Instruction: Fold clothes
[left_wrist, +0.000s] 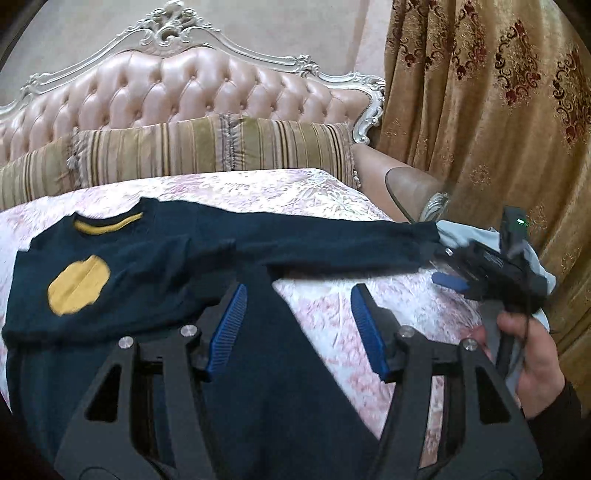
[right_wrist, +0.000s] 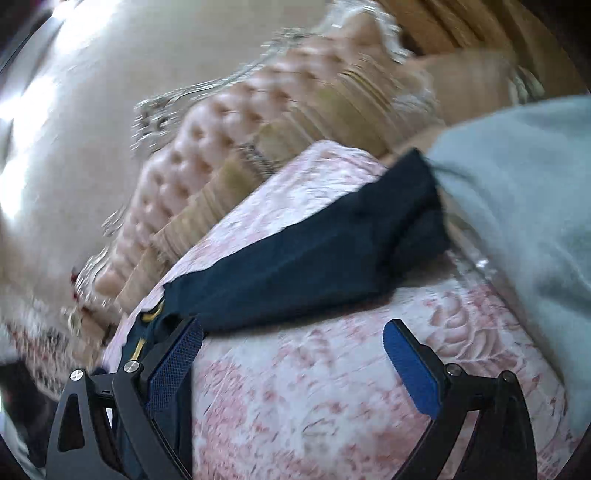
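A navy sweater with a yellow patch and yellow neck trim lies flat on the bed. Its long sleeve stretches right toward my right gripper, which a hand holds at the bed's right side. My left gripper hovers open over the sweater's lower part; navy cloth lies under and between its blue pads, which do not press it. In the right wrist view, which is blurred, the right gripper stands wide open over bare bedspread. The sleeve lies just beyond its fingertips, untouched.
A pink floral bedspread covers the bed. A light blue-grey garment lies at the right edge, by the sleeve's cuff. Striped bolster pillows and a tufted pink headboard stand behind. A gold curtain hangs at right.
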